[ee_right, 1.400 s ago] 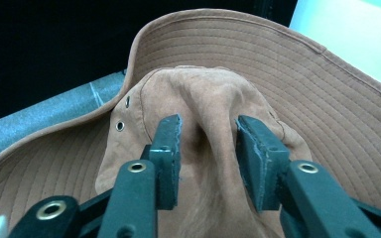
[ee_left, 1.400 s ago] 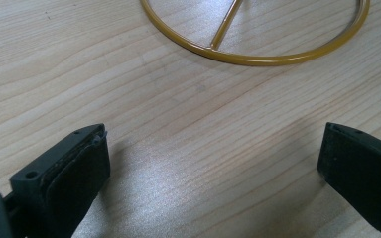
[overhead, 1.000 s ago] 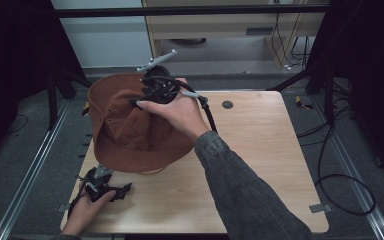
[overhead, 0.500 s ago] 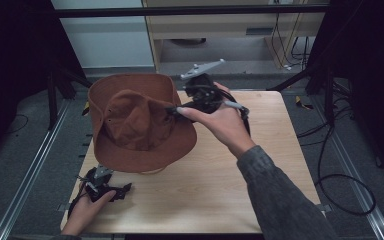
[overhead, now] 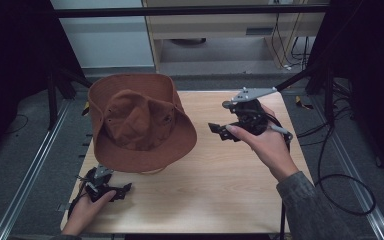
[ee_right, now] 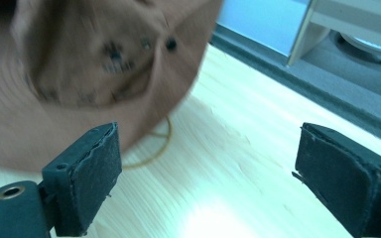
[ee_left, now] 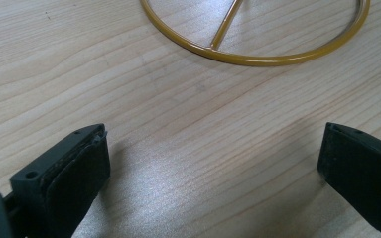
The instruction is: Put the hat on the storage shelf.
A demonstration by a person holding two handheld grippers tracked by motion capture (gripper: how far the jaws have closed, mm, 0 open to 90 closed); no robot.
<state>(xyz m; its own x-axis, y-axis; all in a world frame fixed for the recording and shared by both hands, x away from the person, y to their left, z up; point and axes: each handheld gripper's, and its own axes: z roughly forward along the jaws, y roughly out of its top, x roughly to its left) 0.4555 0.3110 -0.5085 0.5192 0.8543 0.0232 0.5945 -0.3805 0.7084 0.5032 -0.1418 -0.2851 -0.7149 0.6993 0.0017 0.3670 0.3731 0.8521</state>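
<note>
A brown wide-brimmed hat point(overhead: 137, 122) sits on a stand at the table's left, tilted toward me. The stand's yellow ring base point(ee_left: 258, 49) lies on the wood under it. My right gripper point(overhead: 219, 131) hovers to the right of the hat, apart from it, pointing left at the brim. Its jaws have just been opening and stand wide with nothing between them. In the right gripper view the hat point(ee_right: 79, 74) is blurred ahead of the right gripper point(ee_right: 208, 178). My left gripper point(overhead: 122, 190) rests open near the front left edge, and in its own view the left gripper point(ee_left: 213, 173) points at the ring.
The light wooden table point(overhead: 220, 190) has bare room in its middle and right. A shelf unit point(overhead: 220, 30) stands behind it. Cables point(overhead: 340, 150) trail over the floor at the right, and metal rails point(overhead: 30, 170) run along both sides.
My right hand has come off the hat's top and moved right and toward me, with the jaws wider. The hat stays on its stand. The left hand has not moved.
</note>
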